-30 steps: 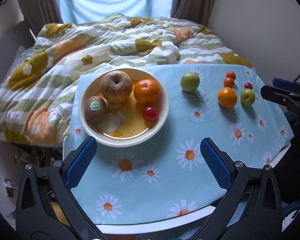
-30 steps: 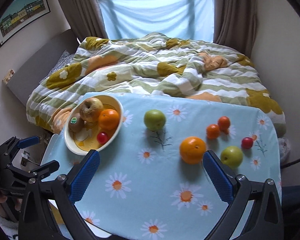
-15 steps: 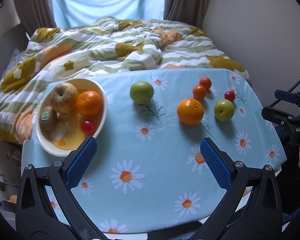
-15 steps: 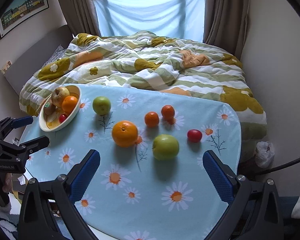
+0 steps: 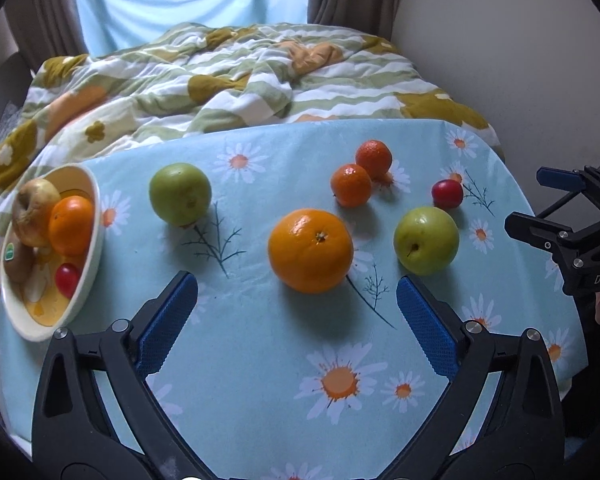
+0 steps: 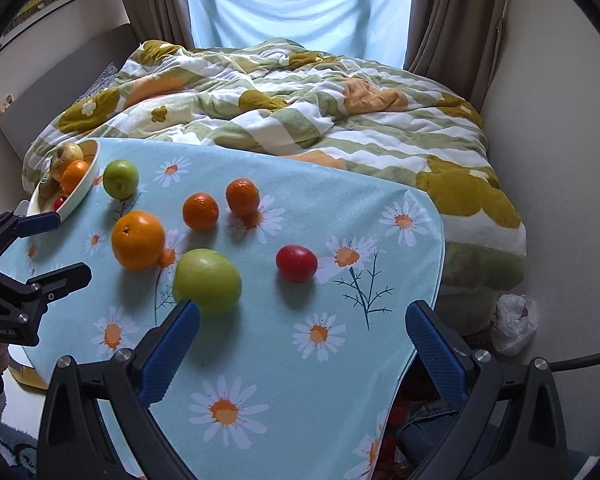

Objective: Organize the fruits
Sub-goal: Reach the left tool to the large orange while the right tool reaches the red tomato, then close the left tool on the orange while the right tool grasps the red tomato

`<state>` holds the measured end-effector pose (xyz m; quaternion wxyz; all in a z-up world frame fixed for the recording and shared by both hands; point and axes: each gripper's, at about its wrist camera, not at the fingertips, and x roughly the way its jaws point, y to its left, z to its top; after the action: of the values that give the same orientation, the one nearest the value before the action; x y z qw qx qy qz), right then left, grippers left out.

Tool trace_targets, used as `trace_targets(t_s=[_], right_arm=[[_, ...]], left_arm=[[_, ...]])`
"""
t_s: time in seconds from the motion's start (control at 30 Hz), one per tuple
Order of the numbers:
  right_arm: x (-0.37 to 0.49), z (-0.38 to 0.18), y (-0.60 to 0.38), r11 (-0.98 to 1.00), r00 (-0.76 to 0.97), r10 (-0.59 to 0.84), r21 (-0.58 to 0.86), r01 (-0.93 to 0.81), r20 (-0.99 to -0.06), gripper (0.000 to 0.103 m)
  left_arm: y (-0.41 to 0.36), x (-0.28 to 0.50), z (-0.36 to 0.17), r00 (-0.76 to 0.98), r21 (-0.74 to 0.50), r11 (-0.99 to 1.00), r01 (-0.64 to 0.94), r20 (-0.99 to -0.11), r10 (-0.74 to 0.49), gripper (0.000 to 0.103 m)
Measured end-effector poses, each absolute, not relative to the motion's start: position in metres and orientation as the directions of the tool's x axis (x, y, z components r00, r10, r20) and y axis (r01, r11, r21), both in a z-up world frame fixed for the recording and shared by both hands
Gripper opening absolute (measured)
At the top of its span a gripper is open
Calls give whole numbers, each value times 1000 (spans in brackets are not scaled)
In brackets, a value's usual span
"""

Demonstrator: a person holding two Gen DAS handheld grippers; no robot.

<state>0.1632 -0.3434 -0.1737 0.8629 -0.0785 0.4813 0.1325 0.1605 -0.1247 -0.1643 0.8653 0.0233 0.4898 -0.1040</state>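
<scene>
Bed (image 6: 300, 112): far behind the table, rumpled quilt in green, white and mustard with flower shapes.
Tablecloth (image 5: 260, 360): smooth pale blue, printed daisies, draped over the table.
Bowl (image 5: 94, 216): cream, glossy, at far left; holds a brownish apple, an orange, a kiwi with a sticker, a small red fruit.
Left gripper (image 5: 296, 308): jaws spread wide, empty; blue ribbed pads.
Right gripper (image 6: 300, 332): jaws spread wide, empty.
Large orange (image 5: 310, 250): just beyond the left jaws, centred between them, dimpled peel.
Near green apple (image 6: 207, 281): touching or just beside the right gripper's left pad; which, cannot tell.
Far green apple (image 5: 180, 194): left, near the bowl.
Two mandarins (image 5: 351, 185): far side, close together.
Red fruit (image 6: 296, 263): smooth, oval, beyond the right jaws.
Right view only: framed picture (image 6: 40, 0) on wall, white bag (image 6: 514, 324) on floor.
</scene>
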Motion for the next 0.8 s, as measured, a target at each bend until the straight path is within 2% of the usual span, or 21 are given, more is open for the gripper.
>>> trace_targets(t_s=[0.13,0.27,0.43,0.47,0.5,0.57,0.8], right_arm=[[181,-189,-347,944,485,155,-15,-330,-861,100],[195,-202,-349,936,455,173,2,-352,-873,91],[206,-214,-344,920,419,187,9,-391,-888,86],[208,-216,-343,917,415,187,7,-399,-890,82],[209,-218,-342,913,409,189,7,-408,-893,76],[212,-221,-340,909,396,194,13,-417,-897,72],[219,-225,-338,900,370,218,40,-434,-903,62]], left_arm=[[-134,175,-181,486,-63,978,199,-860,-154,103],[-141,186,-197,465,-51,980,191,-875,-136,95],[-142,195,-210,449,-69,984,165,-883,-138,94],[-142,197,-211,448,-67,984,166,-884,-136,90],[-143,198,-213,444,-64,984,168,-886,-134,81],[-146,202,-219,415,-56,984,170,-902,-123,67],[-143,199,-220,424,-38,986,163,-900,-105,66]])
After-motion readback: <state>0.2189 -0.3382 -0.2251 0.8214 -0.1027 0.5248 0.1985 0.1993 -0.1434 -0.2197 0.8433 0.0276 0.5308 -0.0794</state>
